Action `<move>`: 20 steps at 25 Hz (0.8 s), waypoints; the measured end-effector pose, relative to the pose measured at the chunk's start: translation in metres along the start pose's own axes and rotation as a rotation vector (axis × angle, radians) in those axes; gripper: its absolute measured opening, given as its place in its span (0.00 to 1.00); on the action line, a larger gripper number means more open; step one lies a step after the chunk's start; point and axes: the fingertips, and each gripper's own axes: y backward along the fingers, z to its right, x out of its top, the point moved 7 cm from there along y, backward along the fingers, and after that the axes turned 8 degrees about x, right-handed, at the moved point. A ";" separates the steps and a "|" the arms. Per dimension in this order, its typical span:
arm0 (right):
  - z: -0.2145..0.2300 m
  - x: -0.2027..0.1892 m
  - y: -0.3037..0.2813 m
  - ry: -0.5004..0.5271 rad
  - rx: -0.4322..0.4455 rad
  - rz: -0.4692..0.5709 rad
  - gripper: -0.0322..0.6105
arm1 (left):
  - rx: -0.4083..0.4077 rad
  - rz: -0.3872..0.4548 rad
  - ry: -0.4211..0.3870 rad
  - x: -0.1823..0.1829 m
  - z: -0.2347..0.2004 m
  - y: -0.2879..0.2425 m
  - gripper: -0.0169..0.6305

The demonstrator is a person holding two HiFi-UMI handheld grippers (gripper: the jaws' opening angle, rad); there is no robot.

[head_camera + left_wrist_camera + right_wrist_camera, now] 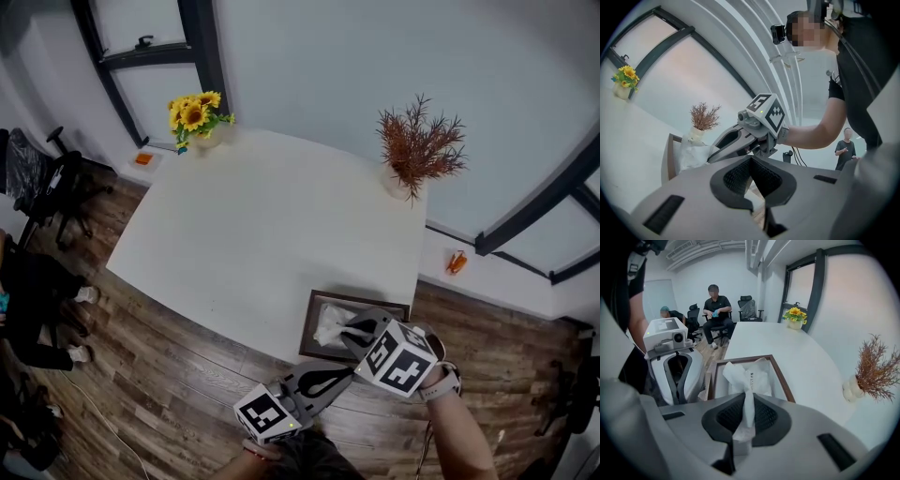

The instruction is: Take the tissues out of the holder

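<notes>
Pinching twisted tip of top tissue point(749, 397): right gripper point(743, 430) jaws nearly closed on it, rest of tissue in holder point(782, 380) at near edge of table point(234, 225). Left gripper point(757, 187) closed, empty, just beside holder. Risks: thin pinch tears or slips; unsteadied holder lifts, slides off edge. Stack under crumpled sheet hidden, count unclear

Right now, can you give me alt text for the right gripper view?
The right gripper is shut on a white tissue rising from the brown holder on the white table. The left gripper hangs beside the holder.
</notes>
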 end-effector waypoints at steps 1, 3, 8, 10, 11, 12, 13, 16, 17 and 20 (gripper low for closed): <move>-0.001 0.000 0.005 -0.005 -0.006 0.017 0.11 | 0.007 -0.010 0.004 0.001 0.001 0.000 0.04; -0.003 -0.001 0.014 -0.011 -0.017 0.049 0.11 | 0.013 -0.021 -0.001 0.004 0.002 0.000 0.04; -0.006 -0.003 0.040 -0.035 -0.063 0.126 0.11 | -0.004 0.002 -0.044 0.014 0.009 -0.001 0.04; -0.007 -0.004 0.050 -0.056 -0.084 0.158 0.11 | 0.010 -0.013 -0.036 0.017 0.010 -0.001 0.04; -0.009 -0.004 0.055 -0.066 -0.094 0.173 0.11 | 0.016 -0.017 -0.038 0.019 0.011 -0.001 0.04; -0.010 -0.005 0.060 -0.074 -0.104 0.188 0.11 | 0.021 -0.018 -0.043 0.022 0.011 -0.001 0.04; -0.011 -0.005 0.065 -0.080 -0.115 0.202 0.11 | 0.024 -0.017 -0.049 0.025 0.012 -0.001 0.04; -0.015 -0.009 0.079 -0.106 -0.153 0.247 0.11 | 0.029 -0.010 -0.069 0.033 0.012 -0.002 0.04; -0.017 -0.010 0.083 -0.117 -0.165 0.267 0.11 | 0.032 -0.008 -0.076 0.035 0.012 -0.002 0.04; -0.022 -0.015 0.095 -0.156 -0.194 0.328 0.11 | 0.046 0.001 -0.094 0.043 0.012 -0.003 0.04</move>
